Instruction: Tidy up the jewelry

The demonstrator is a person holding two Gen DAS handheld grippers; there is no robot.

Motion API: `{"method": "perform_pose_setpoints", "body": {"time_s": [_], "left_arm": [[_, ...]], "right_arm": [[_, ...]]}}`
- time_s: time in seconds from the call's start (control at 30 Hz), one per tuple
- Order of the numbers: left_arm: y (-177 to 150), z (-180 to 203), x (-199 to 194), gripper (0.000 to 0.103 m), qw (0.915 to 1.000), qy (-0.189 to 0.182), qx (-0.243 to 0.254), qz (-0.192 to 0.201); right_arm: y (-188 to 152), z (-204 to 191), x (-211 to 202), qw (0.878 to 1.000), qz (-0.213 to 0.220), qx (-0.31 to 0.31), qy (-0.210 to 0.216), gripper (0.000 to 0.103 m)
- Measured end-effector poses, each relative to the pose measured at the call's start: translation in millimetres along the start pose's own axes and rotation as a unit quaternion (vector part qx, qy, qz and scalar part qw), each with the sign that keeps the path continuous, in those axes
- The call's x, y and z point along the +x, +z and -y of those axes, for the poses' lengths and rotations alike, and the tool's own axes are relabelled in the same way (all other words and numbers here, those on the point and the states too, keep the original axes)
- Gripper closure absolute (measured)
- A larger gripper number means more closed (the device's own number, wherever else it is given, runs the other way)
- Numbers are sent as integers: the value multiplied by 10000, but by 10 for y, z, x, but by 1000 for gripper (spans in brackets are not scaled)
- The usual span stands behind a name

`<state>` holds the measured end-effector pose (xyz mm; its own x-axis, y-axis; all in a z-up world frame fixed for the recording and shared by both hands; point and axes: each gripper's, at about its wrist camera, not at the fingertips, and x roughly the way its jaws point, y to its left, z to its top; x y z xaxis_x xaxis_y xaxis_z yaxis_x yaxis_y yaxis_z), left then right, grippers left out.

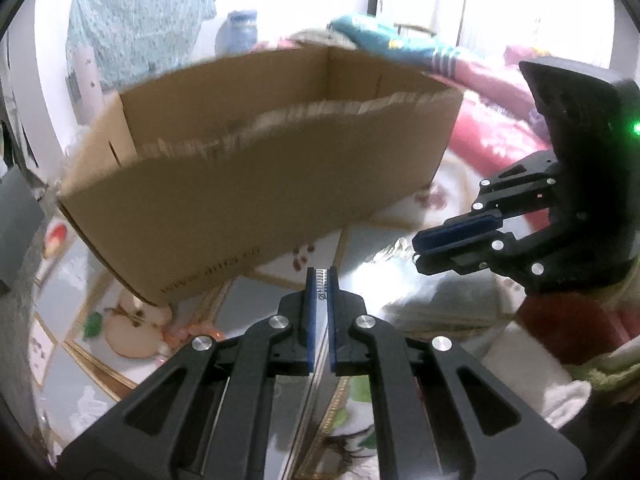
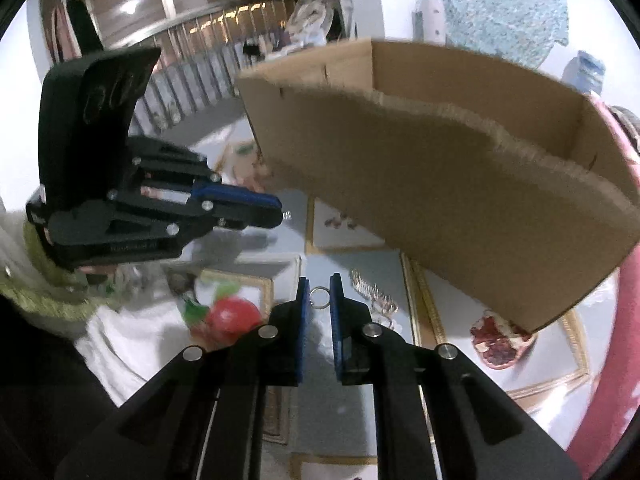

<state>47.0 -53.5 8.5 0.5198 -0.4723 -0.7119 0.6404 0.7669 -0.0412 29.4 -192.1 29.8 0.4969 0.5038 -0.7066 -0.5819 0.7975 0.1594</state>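
Holding a small silvery spring-like piece (image 1: 321,280) pinched at the tips of my left tongs (image 1: 321,284), I judge the sorting is under way and not close to finished. In the left wrist view that piece sits low centre of the frame, with the cardboard box (image 1: 256,168) filling the middle above it; nothing inside the box shows from either camera, so I cannot say what has already gone in.

My right tongs (image 2: 319,300) are narrowly spread at lower centre of the right wrist view, and a small metal ring (image 2: 319,295) shows in the gap between the pads; whether they grip it or it merely lies on the desk (image 2: 360,240) beneath, I cannot tell. Just right of it, a loose cluster of gold-coloured jewelry (image 2: 374,294) lies on the patterned desk cover, clearly not yet put away. That heap is what remains, as far as I can see.

As for writing: a dark printed line runs along the lower left edge of the box in the left wrist view and looks like a web address, but motion blur makes it unreadable. Faint embossed lettering on the left tongs' body in the right wrist view is also too small to read.
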Motion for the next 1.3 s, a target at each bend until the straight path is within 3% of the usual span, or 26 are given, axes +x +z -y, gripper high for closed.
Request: {"method": "perform_pose_setpoints", "body": {"time_s": [0.23, 0.37, 0.5, 0.7, 0.9, 1.3], "left_arm": [[364, 74, -528, 99, 9968, -214, 158, 755], [640, -77, -526, 99, 9957, -205, 30, 906], [930, -328, -241, 99, 9970, -297, -358, 621], [1236, -555, 333, 99, 9981, -219, -576, 38], [1358, -691, 664, 95, 9955, -168, -851, -371], [1341, -777, 499, 93, 9947, -42, -1029, -31]], "right_arm": [[340, -151, -564, 9949, 877, -166, -459, 93], [627, 27, -682, 9916, 1196, 121, -481, 93], [925, 407, -520, 9916, 984, 710, -453, 93], [1232, 1051, 12, 9828, 176, 1746, -576, 92], [1353, 1237, 329, 9779, -207, 1922, -792, 92], [1360, 1337, 148, 9751, 76, 2039, -873, 91]]}}
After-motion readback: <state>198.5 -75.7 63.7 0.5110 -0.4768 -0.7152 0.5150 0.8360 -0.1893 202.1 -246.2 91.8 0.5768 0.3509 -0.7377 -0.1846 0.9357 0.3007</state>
